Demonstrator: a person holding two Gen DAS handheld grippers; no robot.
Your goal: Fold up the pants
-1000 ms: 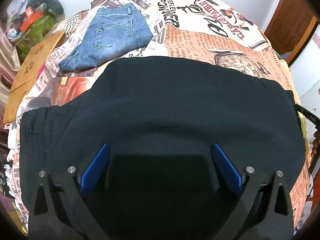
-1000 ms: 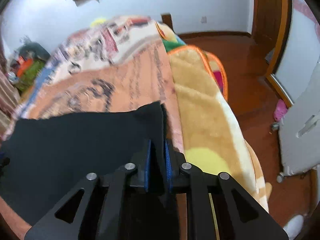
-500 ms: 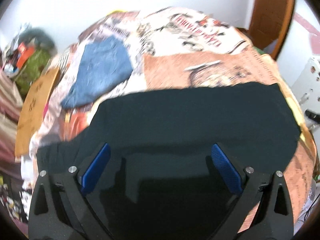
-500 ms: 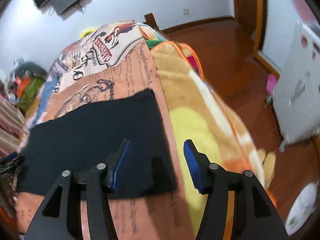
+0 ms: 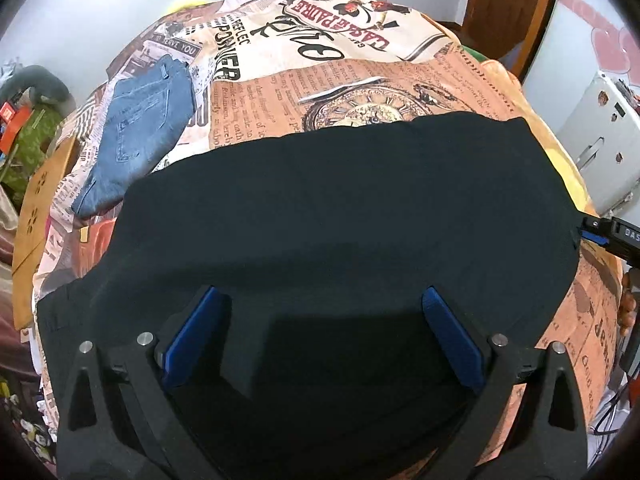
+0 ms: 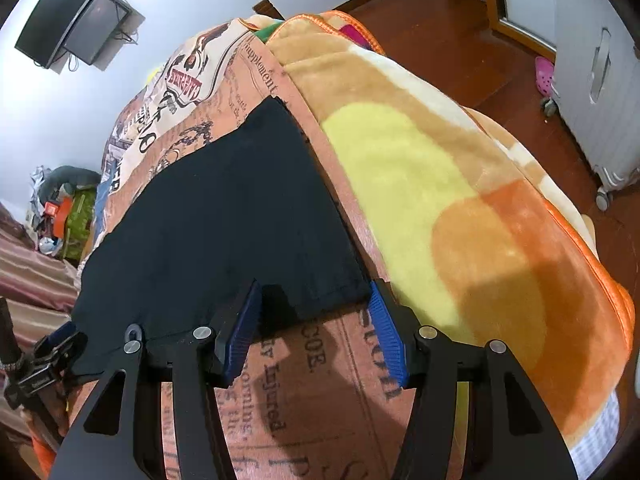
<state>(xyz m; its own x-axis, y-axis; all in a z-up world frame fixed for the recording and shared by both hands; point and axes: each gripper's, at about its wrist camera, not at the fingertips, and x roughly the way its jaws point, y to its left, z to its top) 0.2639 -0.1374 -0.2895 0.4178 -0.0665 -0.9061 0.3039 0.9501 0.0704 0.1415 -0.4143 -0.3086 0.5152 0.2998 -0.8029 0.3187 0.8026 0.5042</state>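
While the black pants [image 5: 320, 216] lie flat on the newsprint bedspread [image 5: 360, 80], both grippers sit spread wide, holding nothing. Left gripper [image 5: 324, 340] hovers over the fabric; right gripper [image 6: 316, 332] sits at the hem corner, folded jeans [image 5: 140, 128] off at 10 o'clock.

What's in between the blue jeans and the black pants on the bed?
Only bare newspaper-print bedspread. In the left wrist view, the blue jeans lie beyond the black pants, with a narrow strip of printed cover showing between them and nothing on it.

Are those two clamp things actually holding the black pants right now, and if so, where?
Nothing is held. The right gripper is open, its jaws astride the near corner of the black pants. The left gripper is open above the pants' middle.
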